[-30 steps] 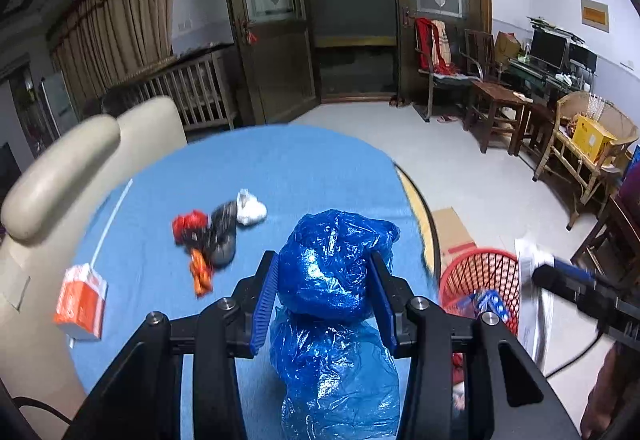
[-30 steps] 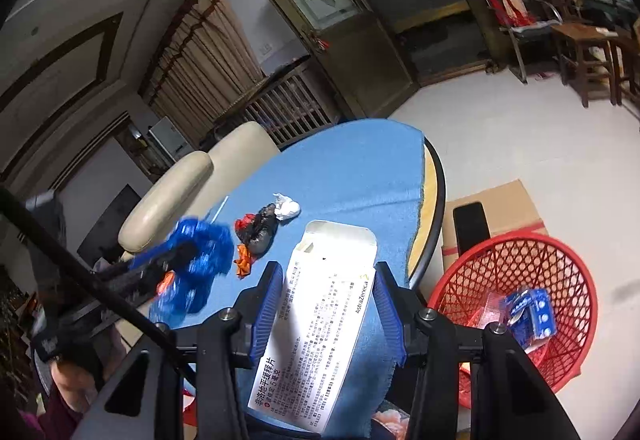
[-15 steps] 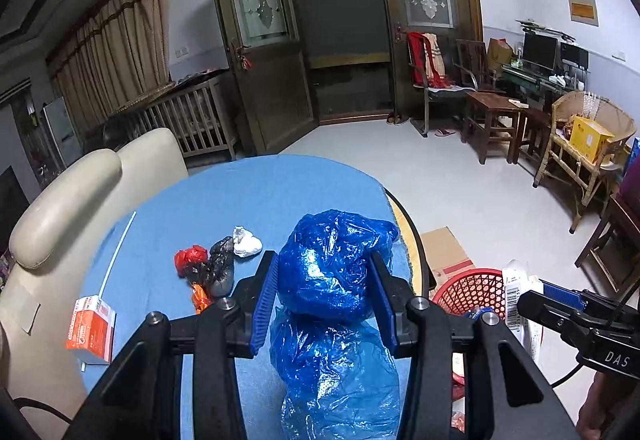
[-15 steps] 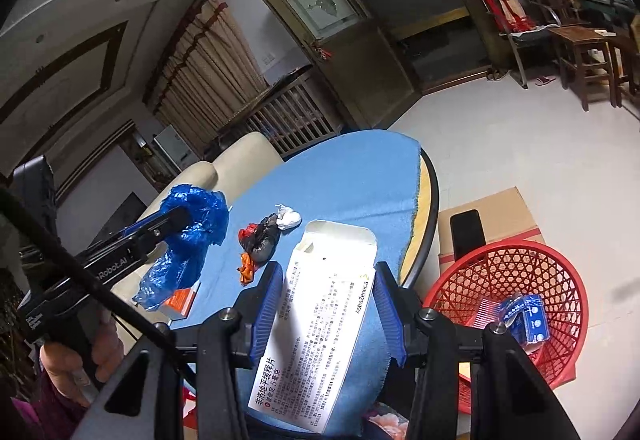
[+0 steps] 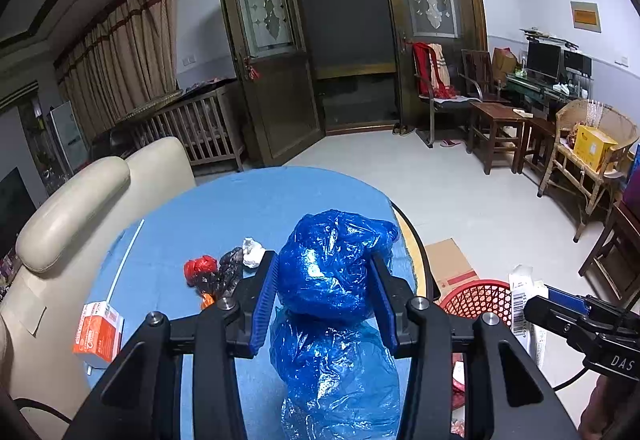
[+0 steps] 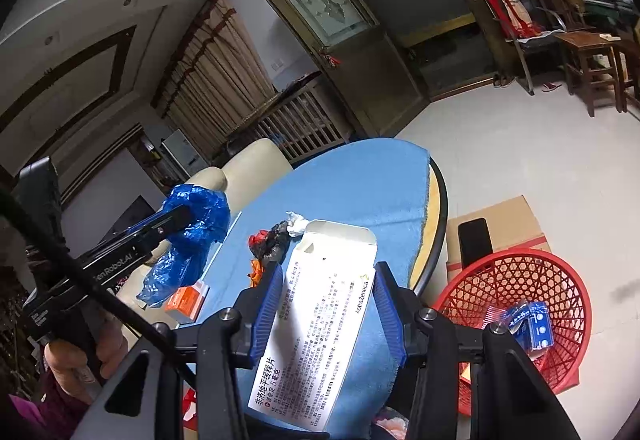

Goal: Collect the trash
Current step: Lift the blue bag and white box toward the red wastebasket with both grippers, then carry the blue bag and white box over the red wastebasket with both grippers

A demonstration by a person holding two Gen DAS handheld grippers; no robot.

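Blue bag (image 5: 328, 272) clamped in my left gripper (image 5: 325, 290), white box (image 6: 320, 316) pinched in my right gripper (image 6: 328, 304), red basket (image 6: 516, 312) beside the table (image 6: 360, 175).

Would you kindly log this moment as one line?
left gripper: shut on blue bag | right gripper: shut on white carton | red basket: beside table

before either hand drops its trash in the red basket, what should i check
1. Left gripper shut on blue plastic bag: ok.
2. Right gripper shut on white medicine box: ok.
3. Red basket mouth open, room left beside the blue packet inside: ok.
4. Right gripper over the basket: not ok, it is above the table edge.
5. Left gripper over the basket: not ok, it is above the table.
6. Bag's hanging tail free of snags: cannot tell.
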